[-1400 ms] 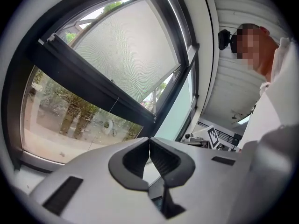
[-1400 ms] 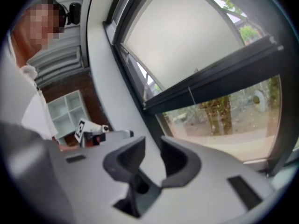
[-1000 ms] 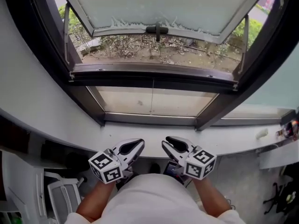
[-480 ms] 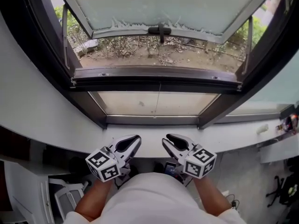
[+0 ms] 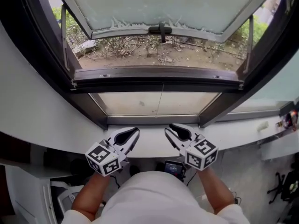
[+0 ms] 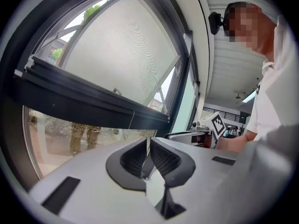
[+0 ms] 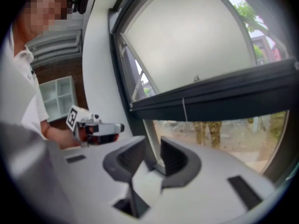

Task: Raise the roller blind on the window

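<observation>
The window's dark frame (image 5: 154,80) crosses the head view, its pale frosted sash (image 5: 177,3) tilted outward with a black handle (image 5: 160,30). A thin cord (image 5: 161,99) hangs in front of the lower pane; it also shows as the cord (image 6: 132,120) in the left gripper view and the cord (image 7: 184,108) in the right gripper view. I cannot pick out the blind's fabric for certain. My left gripper (image 5: 135,132) hovers over the white sill (image 5: 233,139), shut and empty (image 6: 148,141). My right gripper (image 5: 169,127) is beside it, jaws slightly apart with nothing between them (image 7: 153,141). Both are short of the cord.
A small dark device (image 5: 174,167) lies below the sill near my body. A white chair (image 5: 70,197) stands at lower left and a white cubby shelf (image 7: 58,99) against the wall. Small items (image 5: 289,120) sit on the sill's right end.
Both grippers have moved forward over the sill toward the window. The left jaws look the same, shut; the right jaws keep their small gap.
</observation>
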Available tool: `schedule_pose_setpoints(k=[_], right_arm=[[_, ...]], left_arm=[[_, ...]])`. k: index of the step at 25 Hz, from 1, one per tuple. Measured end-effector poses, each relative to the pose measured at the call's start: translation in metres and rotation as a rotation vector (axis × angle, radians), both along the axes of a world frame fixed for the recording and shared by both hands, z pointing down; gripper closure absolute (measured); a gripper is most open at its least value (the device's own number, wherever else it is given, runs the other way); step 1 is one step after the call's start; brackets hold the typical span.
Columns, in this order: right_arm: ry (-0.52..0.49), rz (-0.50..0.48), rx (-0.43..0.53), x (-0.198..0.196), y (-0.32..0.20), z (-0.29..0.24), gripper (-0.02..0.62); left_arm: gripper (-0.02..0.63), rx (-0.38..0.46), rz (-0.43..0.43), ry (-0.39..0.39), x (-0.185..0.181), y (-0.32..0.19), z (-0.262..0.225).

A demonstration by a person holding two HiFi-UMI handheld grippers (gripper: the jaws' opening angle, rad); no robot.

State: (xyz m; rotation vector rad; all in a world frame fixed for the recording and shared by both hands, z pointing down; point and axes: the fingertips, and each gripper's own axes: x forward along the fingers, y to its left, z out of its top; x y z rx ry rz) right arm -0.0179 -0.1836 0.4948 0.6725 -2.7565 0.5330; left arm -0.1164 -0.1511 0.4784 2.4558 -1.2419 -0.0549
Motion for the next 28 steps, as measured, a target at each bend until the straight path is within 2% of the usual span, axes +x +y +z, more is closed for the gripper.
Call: schedule_pose_setpoints(k=[6,12,16,19,22,28], right_arm=[[0.028,0.017,0.068,-0.002,-0.034,-0.015,0.500],[0.055,0.030,0.113,-0.001,-0.056,-0.025,0.500],[0.087,0.029,0.153,-0.001,-0.067,-0.030,0.500],[0.124,0.024,0.194,-0.003,-0.076,-0.035,0.500],[0.193,0.019,0.265,-0.004,-0.086,-0.039,0.500],[0.412,-0.014,0.480,-0.010,-0.105,-0.043,0.481]], left_arm=[[0.581,0.039,-0.041,-0.061,-0.018,-0.030,-0.011],[0.581,0.071,-0.043,-0.114,-0.025,-0.053,-0.022],[0.576,0.098,-0.051,-0.182,-0.027,-0.067,-0.028],[0.536,0.118,-0.045,-0.254,-0.026,-0.077,-0.032],[0.510,0.144,-0.039,-0.359,-0.025,-0.087,-0.034],[0.482,0.195,-0.013,-0.584,-0.024,-0.106,-0.035]])
